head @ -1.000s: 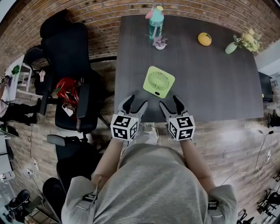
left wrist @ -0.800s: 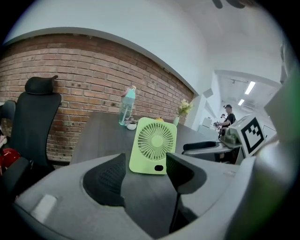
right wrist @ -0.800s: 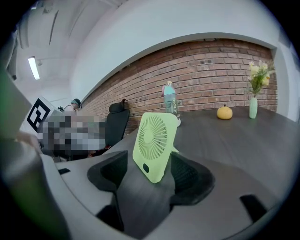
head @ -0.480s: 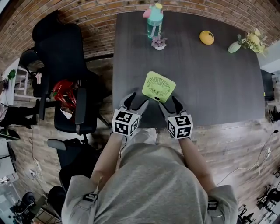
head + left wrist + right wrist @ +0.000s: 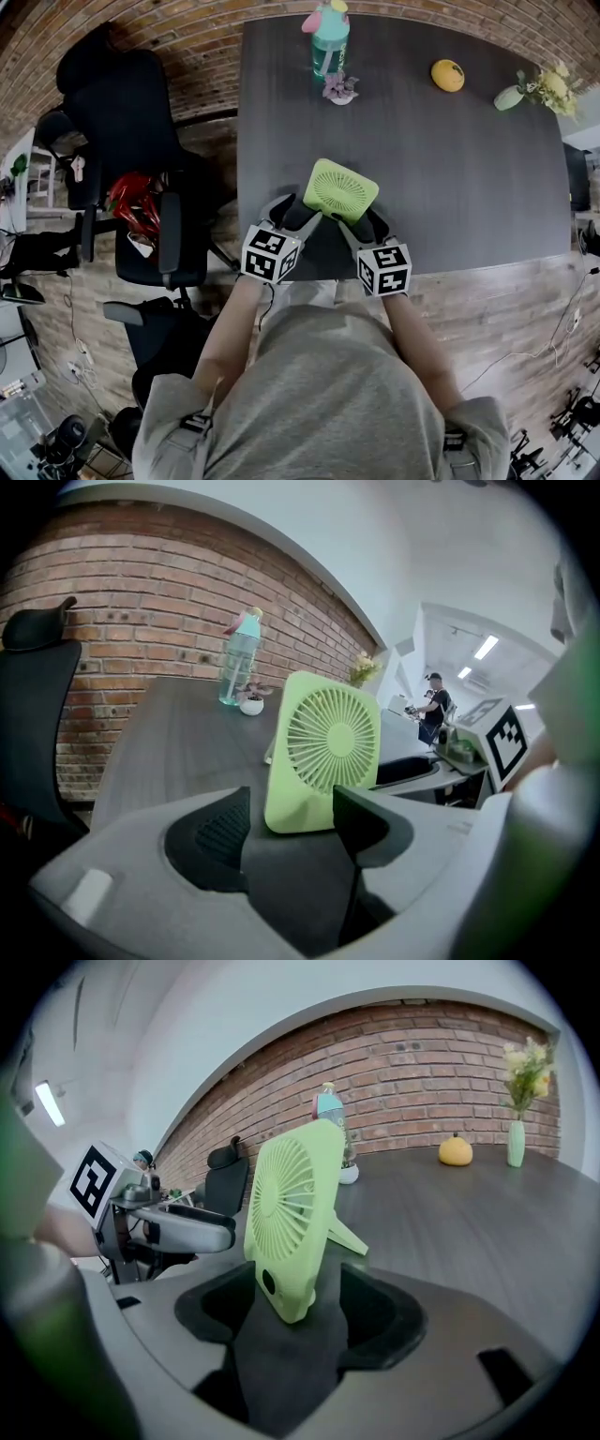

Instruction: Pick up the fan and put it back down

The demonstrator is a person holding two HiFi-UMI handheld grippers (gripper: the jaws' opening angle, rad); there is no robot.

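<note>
While the green fan [image 5: 341, 190] stands on the tabletop [image 5: 450, 169] near its front edge, your right gripper [image 5: 300, 1302] holds its jaws apart around the fan's lower corner; your left gripper [image 5: 291, 841] jaws also gape, fan just ahead

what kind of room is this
Probably an office or meeting room: a large dark table, black office chairs beside it, and a brick wall along the table's far end.

The fan [image 5: 342, 188] stands at the table's [image 5: 469, 169] near edge, the bottle [image 5: 329, 42] at its far edge.
</note>
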